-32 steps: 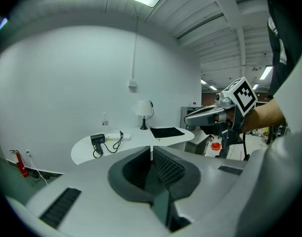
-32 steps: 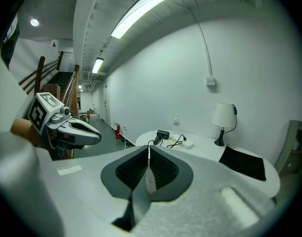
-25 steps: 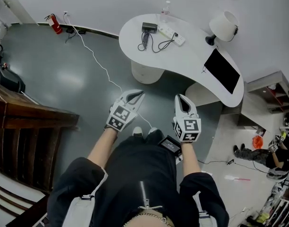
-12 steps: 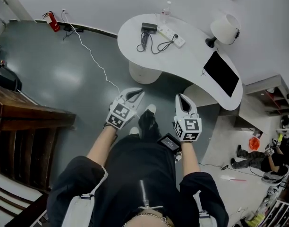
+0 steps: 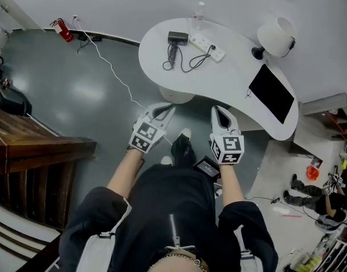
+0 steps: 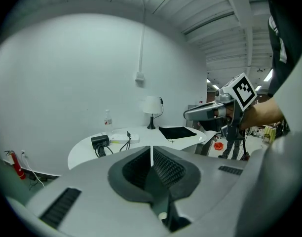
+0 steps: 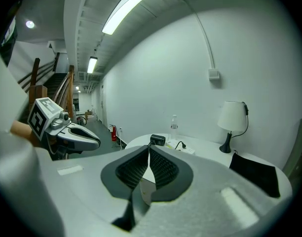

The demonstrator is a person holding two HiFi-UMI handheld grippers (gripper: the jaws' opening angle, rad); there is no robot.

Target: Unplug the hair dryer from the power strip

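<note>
Jaws on the left gripper are pressed together, with nothing between them. The right gripper has its jaws shut too, and they hold nothing. Both grippers are held out side by side in front of the person, above the grey floor. They point toward the white desk. Neither one touches the desk or anything on it.

The hair dryer is the small black thing at the far side of the desk, near the wall. Its black cord lies in loops just in front of it. The white power strip lies just beside it, to the right. A black plug sits in the power strip. A thin black wire curls away from the plug across the desk top, back toward the loops.

A clear bottle stands behind the power strip, close to the wall. A white lamp stands at the right end of the desk. A flat black mat lies in front of the lamp, near the desk's edge.

Down on the floor, a thin white cable runs from the wall toward the person's feet. A red fire extinguisher stands by the wall on the left. Dark wooden stairs fill the left side. The person wears a black top.
</note>
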